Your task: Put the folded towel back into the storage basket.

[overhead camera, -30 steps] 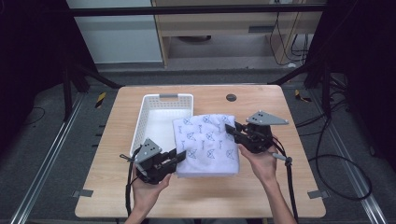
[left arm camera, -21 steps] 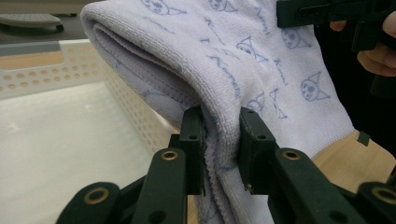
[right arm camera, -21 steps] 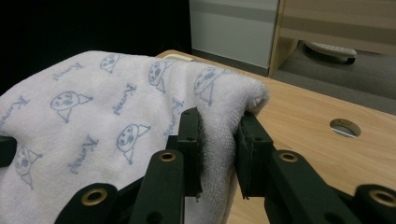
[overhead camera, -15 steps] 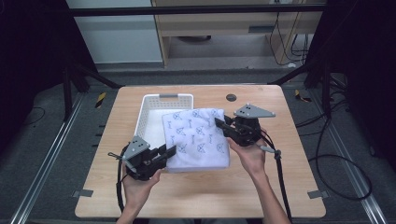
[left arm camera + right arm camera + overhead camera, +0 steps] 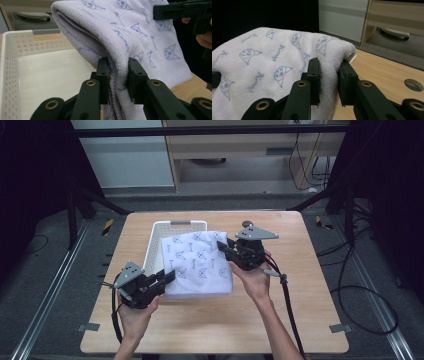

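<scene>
Left gripper (image 5: 167, 276), clamped on the near corner of a folded towel (image 5: 197, 262); in the left gripper view its jaws pinch the stacked layers at the fold, above the white perforated basket (image 5: 15, 50). The towel spans from this gripper to the right gripper (image 5: 223, 249), draped partly over the basket and partly over the bench (image 5: 300, 285). The cloth should handle as light, soft and limp, sagging between holds, so corners or folded edges are the likely grip points. It is white terry printed with small blue cartoon faces and script. The right gripper grips the far thick edge; how many layers it holds is unclear.
</scene>
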Demonstrator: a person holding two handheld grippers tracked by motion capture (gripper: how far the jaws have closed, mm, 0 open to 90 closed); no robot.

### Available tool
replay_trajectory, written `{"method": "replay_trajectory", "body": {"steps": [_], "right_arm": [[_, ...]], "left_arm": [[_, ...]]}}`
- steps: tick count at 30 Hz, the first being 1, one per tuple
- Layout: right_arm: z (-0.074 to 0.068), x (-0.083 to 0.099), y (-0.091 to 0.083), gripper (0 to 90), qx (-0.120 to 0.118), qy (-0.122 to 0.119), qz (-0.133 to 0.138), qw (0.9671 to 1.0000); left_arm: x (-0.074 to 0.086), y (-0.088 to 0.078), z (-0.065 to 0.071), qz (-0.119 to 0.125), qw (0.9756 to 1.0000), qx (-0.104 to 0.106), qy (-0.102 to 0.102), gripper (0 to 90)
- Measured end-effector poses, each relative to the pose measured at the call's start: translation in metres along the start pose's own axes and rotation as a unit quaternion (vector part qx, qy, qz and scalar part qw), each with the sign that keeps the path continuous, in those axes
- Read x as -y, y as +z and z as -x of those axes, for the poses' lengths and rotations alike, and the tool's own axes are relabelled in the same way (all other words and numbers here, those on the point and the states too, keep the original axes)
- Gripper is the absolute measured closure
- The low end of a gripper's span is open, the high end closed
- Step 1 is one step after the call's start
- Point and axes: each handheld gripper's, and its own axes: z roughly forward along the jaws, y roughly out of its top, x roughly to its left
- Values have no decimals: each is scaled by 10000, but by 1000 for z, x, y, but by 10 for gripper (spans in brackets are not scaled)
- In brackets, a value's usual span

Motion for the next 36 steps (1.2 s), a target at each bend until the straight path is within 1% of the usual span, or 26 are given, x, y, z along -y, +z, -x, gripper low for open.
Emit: {"method": "replay_trajectory", "body": {"steps": [11,13,16,29,36], "right_arm": [[-6,-9,9,742,-48,-4,49,10000],[-9,-12,13,742,-54,-31,74,10000],[-11,-14,17,742,-55,-54,88,9999],[-17,-18,32,741,-103,-15,131,9999],[-18,-21,46,740,-118,35,170,9998]], "left_arm": [[-4,-7,-7,111,9998,-180,8,732],[-5,-8,-11,123,9996,-247,27,732],[-6,-10,-14,138,9995,-286,9,732],[-11,-12,-30,113,9992,-389,-41,733],[-14,-11,-41,95,9989,-448,-66,732]]}}
